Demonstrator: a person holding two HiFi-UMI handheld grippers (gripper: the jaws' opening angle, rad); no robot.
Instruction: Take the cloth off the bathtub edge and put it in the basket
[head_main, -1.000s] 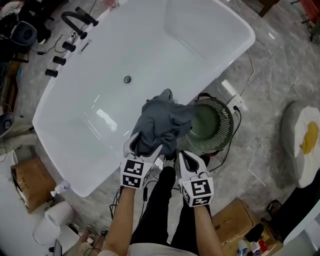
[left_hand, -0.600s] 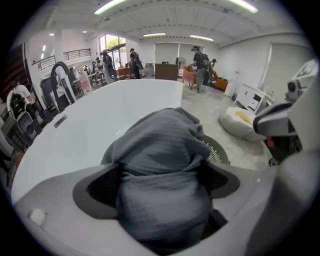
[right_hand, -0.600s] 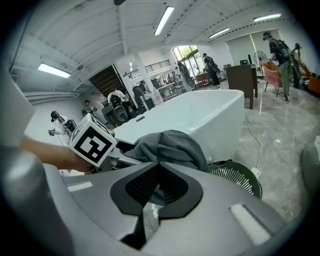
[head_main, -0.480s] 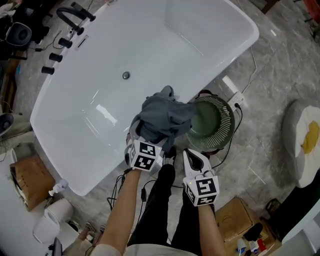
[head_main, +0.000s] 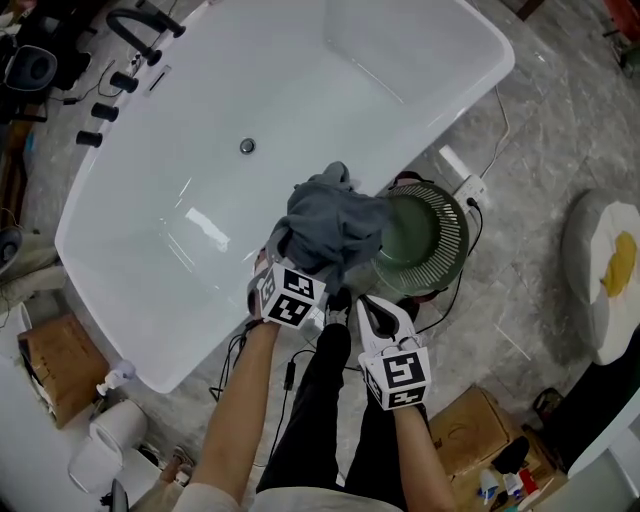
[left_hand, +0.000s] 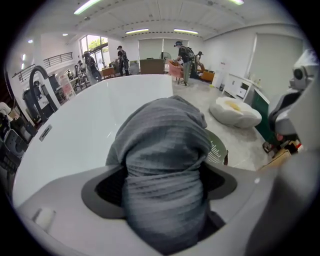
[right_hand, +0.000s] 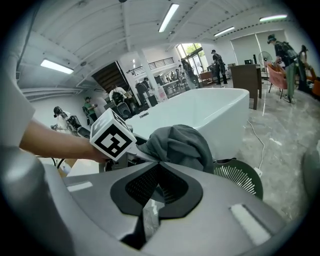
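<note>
Holding the cloth (head_main: 330, 225) beside the basket (head_main: 456, 236), the left gripper's (head_main: 285, 262) wide jaws have just been closing; the right gripper (head_main: 376, 308) is closed, empty.

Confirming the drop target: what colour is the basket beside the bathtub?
The basket is dark green, clearest in the head view.

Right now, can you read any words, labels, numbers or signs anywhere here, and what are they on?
No text here can be read.
Left cube and right cube: black-and-white square patterns only, no letters or numbers.
Bottles beside the box: labels too small to read.
Box: no print that can be made out.
</note>
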